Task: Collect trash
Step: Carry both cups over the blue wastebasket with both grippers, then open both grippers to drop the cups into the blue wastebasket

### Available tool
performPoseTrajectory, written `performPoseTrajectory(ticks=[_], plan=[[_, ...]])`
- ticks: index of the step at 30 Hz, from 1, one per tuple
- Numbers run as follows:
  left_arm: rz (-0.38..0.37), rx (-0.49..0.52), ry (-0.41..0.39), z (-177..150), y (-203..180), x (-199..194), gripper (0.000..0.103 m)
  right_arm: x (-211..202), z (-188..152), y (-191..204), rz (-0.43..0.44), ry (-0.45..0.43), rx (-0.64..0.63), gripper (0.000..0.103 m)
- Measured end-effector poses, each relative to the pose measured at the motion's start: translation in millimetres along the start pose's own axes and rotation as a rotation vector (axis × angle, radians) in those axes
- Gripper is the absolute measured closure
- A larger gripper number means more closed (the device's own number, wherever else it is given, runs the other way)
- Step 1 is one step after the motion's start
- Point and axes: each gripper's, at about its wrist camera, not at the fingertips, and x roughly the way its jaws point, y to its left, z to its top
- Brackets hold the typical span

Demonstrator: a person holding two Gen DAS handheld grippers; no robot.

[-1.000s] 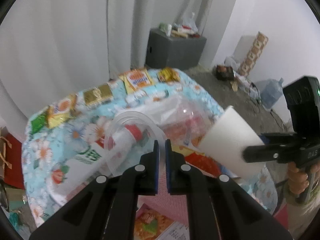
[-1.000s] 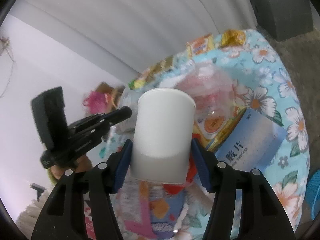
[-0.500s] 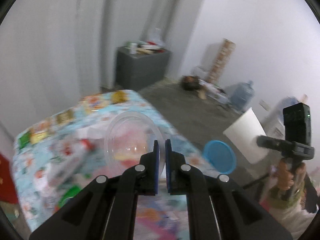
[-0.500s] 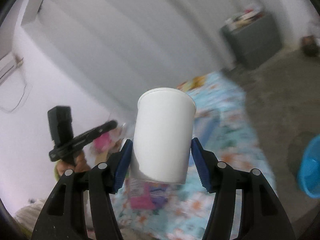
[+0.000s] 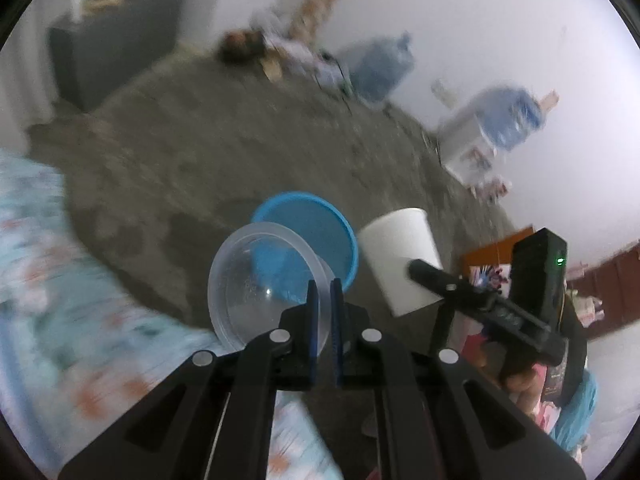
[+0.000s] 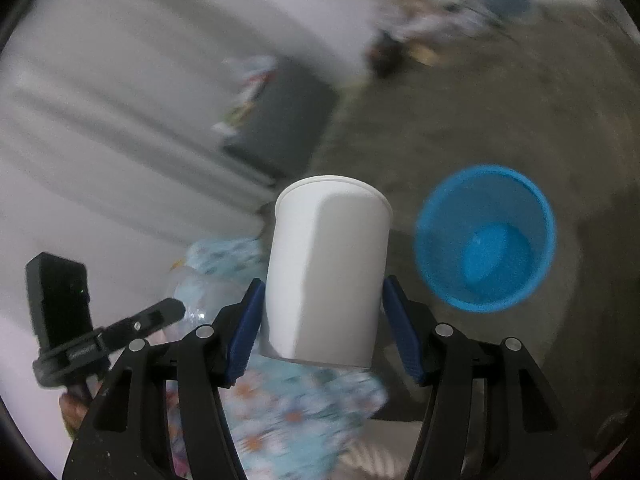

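Note:
My left gripper (image 5: pixel 325 292) is shut on the rim of a clear plastic bowl (image 5: pixel 256 288) and holds it in the air over the near edge of a blue bin (image 5: pixel 316 232) on the floor. My right gripper (image 6: pixel 322 304) is shut on a white paper cup (image 6: pixel 326 268), held upright in the air left of the blue bin (image 6: pixel 486 236). In the left wrist view the cup (image 5: pixel 400 252) and right gripper (image 5: pixel 420 270) are just right of the bin. The left gripper (image 6: pixel 172 312) shows at the lower left of the right wrist view.
The flowered tablecloth (image 5: pixel 48 280) lies at the left and below. A dark grey cabinet (image 5: pixel 112 36) stands at the back wall. Blue water jugs (image 5: pixel 380 68) and clutter (image 5: pixel 276 52) line the far wall. Bare concrete floor (image 5: pixel 200 140) surrounds the bin.
Both grippers have swung away from the table toward the floor, carrying the bowl and the cup. The blue bin is now close in both views.

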Motion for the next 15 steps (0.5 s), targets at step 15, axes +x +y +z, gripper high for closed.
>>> performPoseTrajectory(ticks=[15], plan=[[0.175,0.098,0.019,68.4,-33.0,163.2,0.057,89.6,49.8,-121.7,-0.22,0.034,0.275,0.027]])
